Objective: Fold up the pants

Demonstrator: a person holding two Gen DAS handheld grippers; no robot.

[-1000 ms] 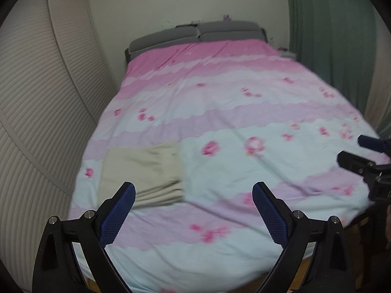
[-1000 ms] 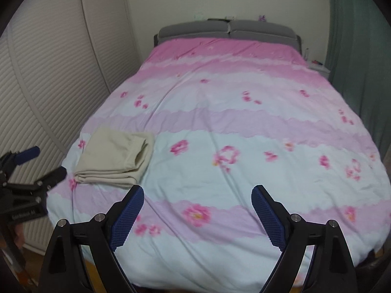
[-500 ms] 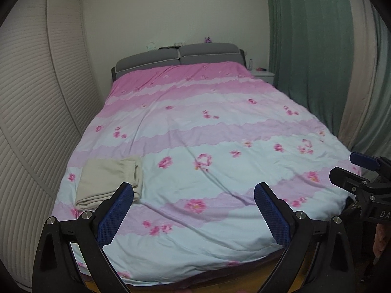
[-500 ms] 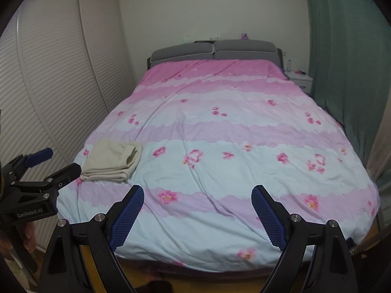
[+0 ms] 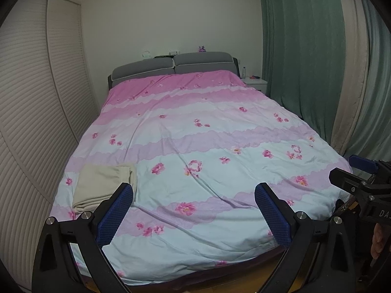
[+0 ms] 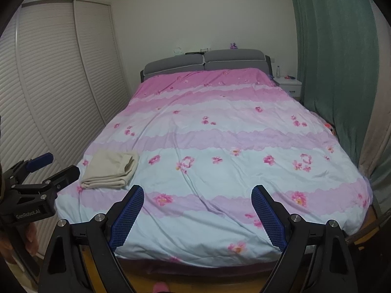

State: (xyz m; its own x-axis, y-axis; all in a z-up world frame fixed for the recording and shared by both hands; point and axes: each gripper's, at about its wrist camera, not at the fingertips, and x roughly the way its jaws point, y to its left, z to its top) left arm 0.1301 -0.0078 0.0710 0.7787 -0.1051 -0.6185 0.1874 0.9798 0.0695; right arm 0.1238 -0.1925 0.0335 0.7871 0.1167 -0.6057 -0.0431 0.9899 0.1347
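Observation:
The cream pants point(image 5: 102, 185) lie folded in a neat stack near the front left corner of the bed; they also show in the right wrist view point(image 6: 111, 169). My left gripper point(image 5: 194, 211) is open and empty, held back beyond the foot of the bed. My right gripper point(image 6: 198, 213) is open and empty, also back from the foot of the bed. Each gripper shows at the edge of the other's view: the right one point(image 5: 352, 174) and the left one point(image 6: 53, 164).
The bed point(image 5: 220, 214) carries a pink, white and lilac flowered cover and a grey headboard point(image 5: 171, 67). White slatted wardrobe doors point(image 5: 31, 112) stand along the left. Green curtains point(image 5: 305, 48) hang on the right, with a white nightstand point(image 5: 255, 83) at the back.
Both grippers have pulled back away from the bed, so the whole bed now shows and the folded pants look smaller. Both stay open.

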